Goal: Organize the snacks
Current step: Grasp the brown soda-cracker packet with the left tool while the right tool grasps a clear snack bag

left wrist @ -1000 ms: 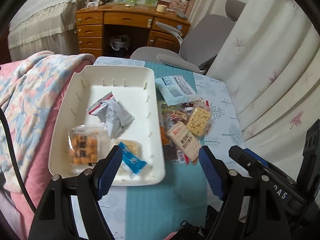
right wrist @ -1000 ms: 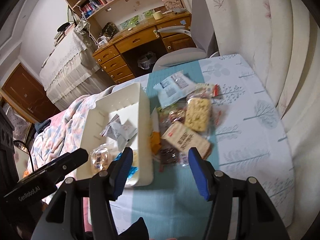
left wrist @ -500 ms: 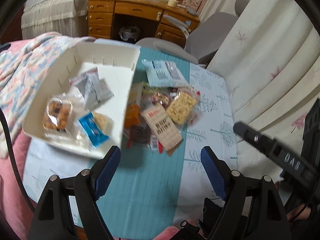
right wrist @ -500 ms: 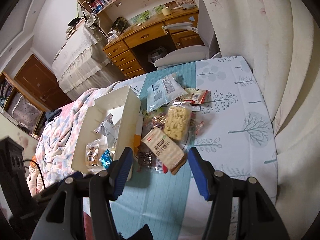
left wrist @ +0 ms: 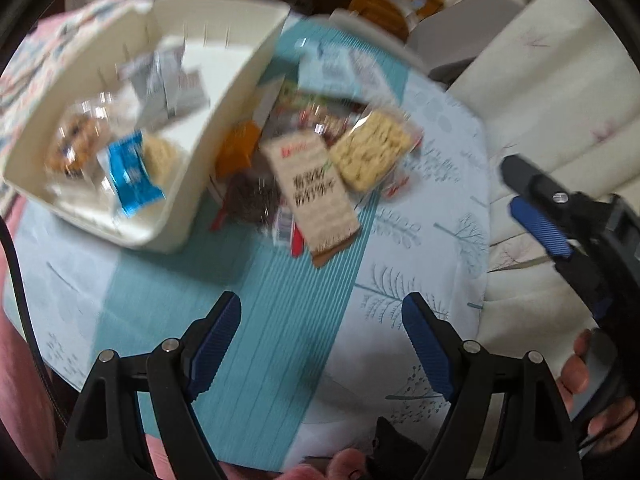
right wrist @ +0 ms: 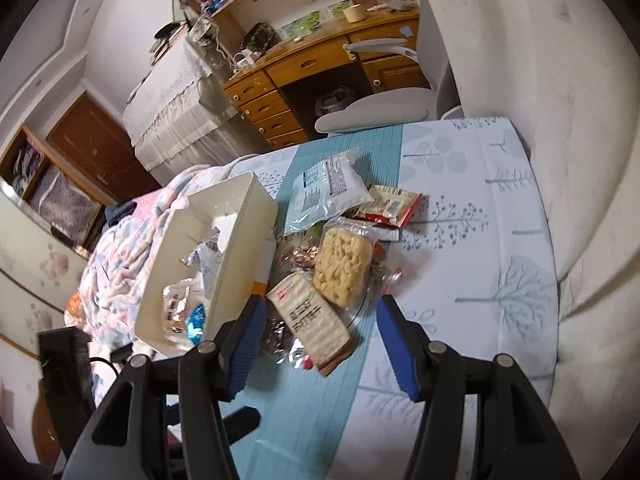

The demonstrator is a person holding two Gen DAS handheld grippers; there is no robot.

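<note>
Both tools hang above the near end of the table (right wrist: 500, 208), which wears a pale tree-printed cloth with a teal ribbed runner (left wrist: 280, 320) down its middle. The left hand-held gripper (left wrist: 320, 340) has its blue-padded fingers spread wide with nothing between them, poised over bare runner, the snack pile lying well ahead of it. The right hand-held gripper (right wrist: 318, 340) is likewise spread and empty; in its own view its fingertips frame the near end of a beige rectangular biscuit packet with dark lettering (right wrist: 312, 320), the closest snack of the heap. Just beyond that packet lies a clear-wrapped block of pale yellow puffed snack (right wrist: 340, 266), overlapping darker wrappers beneath. To the left, touching the heap, stands a cream plastic rectangular bin (left wrist: 224, 128) holding a blue foil sachet (left wrist: 130, 174), a clear pack of brown biscuits (left wrist: 74, 148) and a silver-grey pouch (left wrist: 168, 84), all blurred in the left view. Farther back rest a red-and-cream wrapper (right wrist: 390, 210) and a light blue flat pouch (right wrist: 328, 192). Behind the table are a grey chair (right wrist: 376, 108) and a wooden desk (right wrist: 320, 64).
</note>
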